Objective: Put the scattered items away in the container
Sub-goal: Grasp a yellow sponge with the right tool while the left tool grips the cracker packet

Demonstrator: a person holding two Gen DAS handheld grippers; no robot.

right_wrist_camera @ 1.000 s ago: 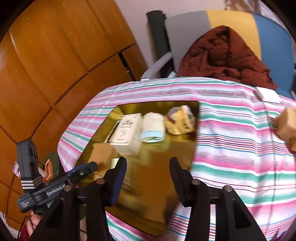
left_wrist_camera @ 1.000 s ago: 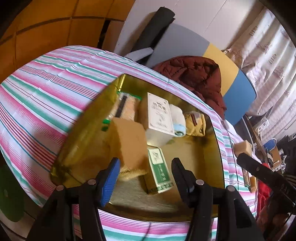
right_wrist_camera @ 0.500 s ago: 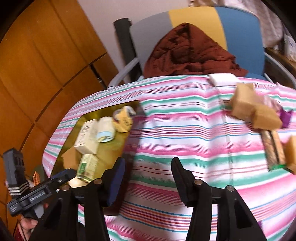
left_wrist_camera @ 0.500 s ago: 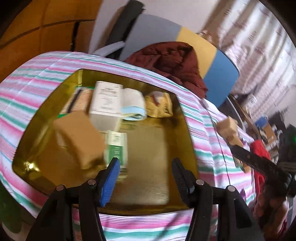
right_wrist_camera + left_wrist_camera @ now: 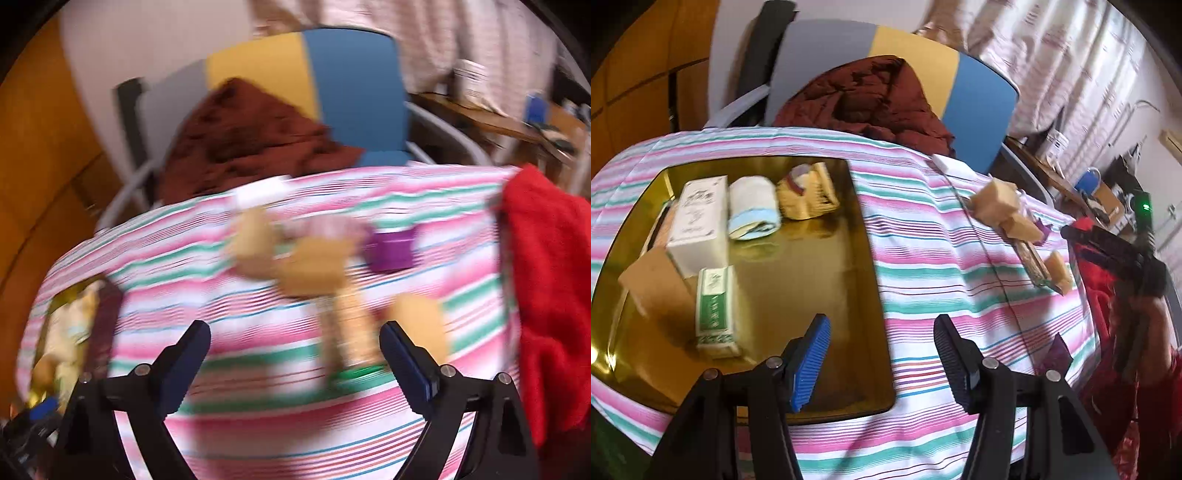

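Observation:
A gold tray (image 5: 827, 280) on the striped tablecloth holds a white box (image 5: 698, 221), a green box (image 5: 714, 306), a brown box (image 5: 652, 291), a rolled towel (image 5: 753, 214) and a yellow packet (image 5: 809, 192). My left gripper (image 5: 882, 354) is open and empty over the tray's right rim. Scattered tan blocks (image 5: 997, 203) and a long bar (image 5: 1034, 262) lie on the cloth to the right. My right gripper (image 5: 295, 362) is open and empty, facing the tan blocks (image 5: 314, 266), a long bar (image 5: 351, 332) and a purple item (image 5: 391, 251); this view is blurred.
A grey, yellow and blue chair (image 5: 975, 81) with a dark red jacket (image 5: 871, 99) stands behind the table. A red cloth (image 5: 550, 280) lies at the table's right edge. A wooden wall (image 5: 33, 147) is on the left. Cluttered shelves (image 5: 1089, 184) are far right.
Both grippers have swung right, away from the tray toward the scattered items. The right gripper's jaws have opened wider. The left gripper is now over the tray's right rim.

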